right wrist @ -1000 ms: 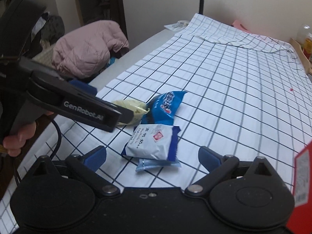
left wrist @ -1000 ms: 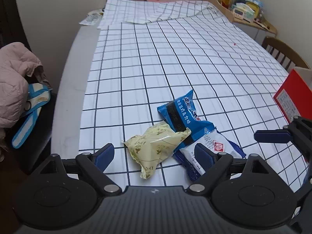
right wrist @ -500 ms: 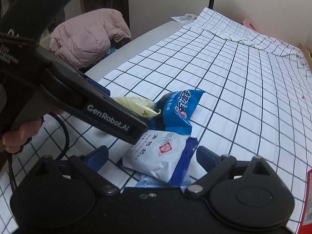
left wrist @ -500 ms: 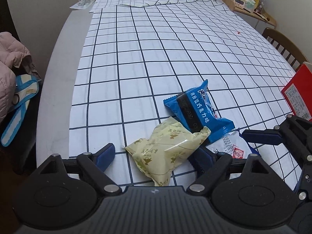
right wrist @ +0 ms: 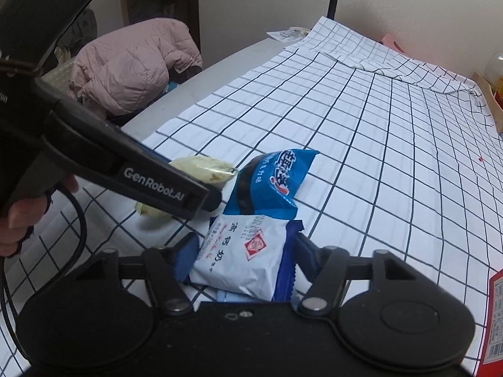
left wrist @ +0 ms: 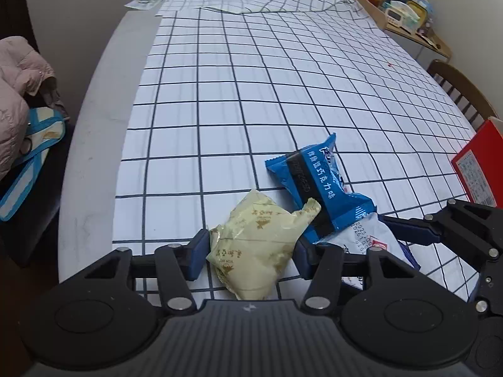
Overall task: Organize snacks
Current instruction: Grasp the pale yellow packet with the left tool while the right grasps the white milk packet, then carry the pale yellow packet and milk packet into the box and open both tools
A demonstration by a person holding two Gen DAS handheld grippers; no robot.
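Snack packets are bunched at lower centre of both views on the checked cloth [left wrist: 220, 100]. The yellow packet [left wrist: 257, 242] is pinched by the left gripper [left wrist: 251, 253], jaws just closed in on it; long axis runs lower-left to upper-right, tip twd the blue packet [left wrist: 317, 185]. The white packet [right wrist: 242, 254] is clamped by the right gripper [right wrist: 243, 259], jaws likewise just closed; long axis approx. up-frame, top edge under the blue packet.
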